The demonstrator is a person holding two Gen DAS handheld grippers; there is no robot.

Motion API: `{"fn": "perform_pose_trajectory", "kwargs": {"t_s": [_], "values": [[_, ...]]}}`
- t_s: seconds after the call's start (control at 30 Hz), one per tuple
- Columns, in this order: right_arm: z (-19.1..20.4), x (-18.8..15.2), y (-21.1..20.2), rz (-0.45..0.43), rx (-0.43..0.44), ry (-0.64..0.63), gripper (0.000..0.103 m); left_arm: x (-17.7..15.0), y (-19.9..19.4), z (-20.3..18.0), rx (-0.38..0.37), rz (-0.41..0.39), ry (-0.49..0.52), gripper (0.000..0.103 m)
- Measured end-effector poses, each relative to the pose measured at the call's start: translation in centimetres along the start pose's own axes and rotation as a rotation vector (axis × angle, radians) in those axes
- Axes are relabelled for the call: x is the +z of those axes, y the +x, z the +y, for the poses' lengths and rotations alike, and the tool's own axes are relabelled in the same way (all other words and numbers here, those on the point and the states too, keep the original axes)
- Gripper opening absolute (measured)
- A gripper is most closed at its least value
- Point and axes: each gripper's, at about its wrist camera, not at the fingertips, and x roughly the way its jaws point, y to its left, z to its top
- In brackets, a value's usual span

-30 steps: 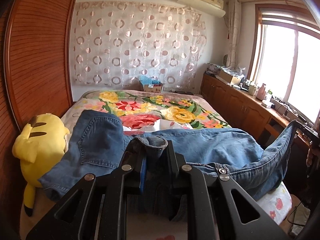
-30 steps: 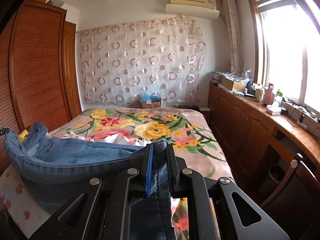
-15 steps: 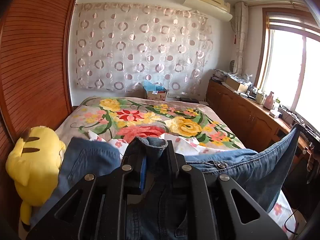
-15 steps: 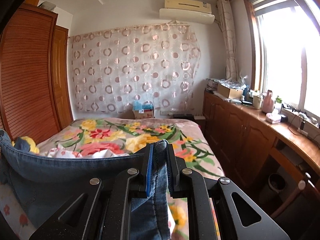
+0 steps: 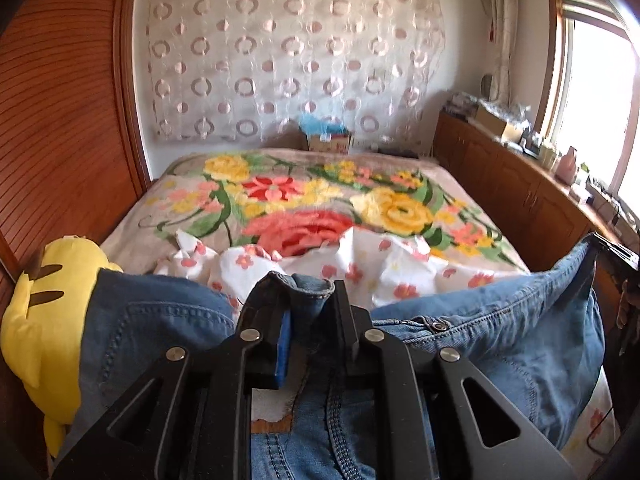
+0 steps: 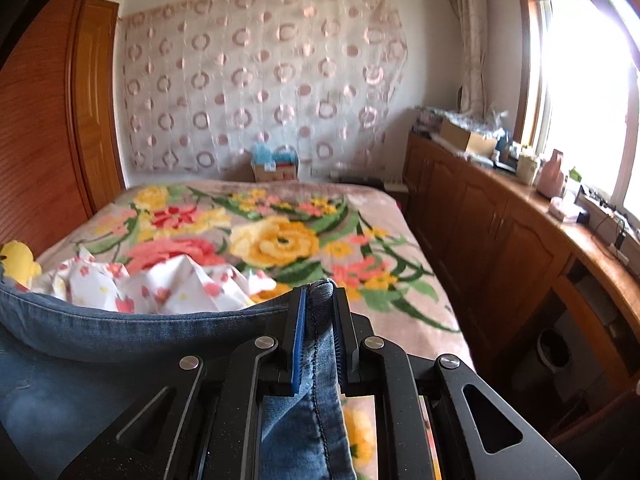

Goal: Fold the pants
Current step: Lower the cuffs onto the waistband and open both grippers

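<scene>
The pants are blue jeans (image 5: 500, 320), held up by the waistband above the near end of the bed. My left gripper (image 5: 308, 304) is shut on a bunched piece of the waistband. The button and fly sit just to its right. My right gripper (image 6: 318, 300) is shut on the other end of the waistband, and the denim (image 6: 140, 332) stretches away to the left from it. The legs hang below both views and are hidden.
A bed with a floral blanket (image 5: 320, 208) lies ahead, with a crumpled white flowered sheet (image 5: 360, 264) near me. A yellow plush toy (image 5: 44, 312) sits at the left by the wooden wardrobe (image 5: 60, 120). Wooden cabinets (image 6: 500, 232) with clutter run along the right under the window.
Both grippers have pulled back toward me and tilted down. The jeans have come off the bed and now hang stretched between the grippers.
</scene>
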Motion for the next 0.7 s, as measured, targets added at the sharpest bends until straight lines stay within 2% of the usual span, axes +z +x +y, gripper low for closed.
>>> {"fn": "perform_pose_trajectory", "kwargs": {"t_s": [0.3, 0.37, 0.4, 0.47, 0.5, 0.7], "values": [[0.5, 2.4, 1.5, 0.039, -0.024, -0.021, 0.013, 0.1, -0.3, -0.3, -0.015, 0.074, 0.038, 0.029], [0.6, 2.1, 1.6, 0.041, -0.025, -0.026, 0.013, -0.1, -0.6, -0.4, -0.037, 0.087, 0.051, 0.046], [0.5, 1.6, 2.0, 0.043, -0.022, -0.023, 0.013, -0.1, -0.6, -0.2, -0.037, 0.089, 0.054, 0.049], [0.5, 1.5, 2.1, 0.043, -0.021, -0.024, 0.013, -0.3, -0.6, -0.1, -0.034, 0.106, 0.067, 0.076], [0.4, 1.3, 2.2, 0.042, -0.02, -0.024, 0.013, -0.4, -0.6, 0.1, -0.038, 0.109, 0.068, 0.078], [0.1, 0.9, 2.9, 0.053, -0.026, -0.033, 0.013, -0.9, -1.5, -0.3, -0.042, 0.091, 0.059, 0.079]]}}
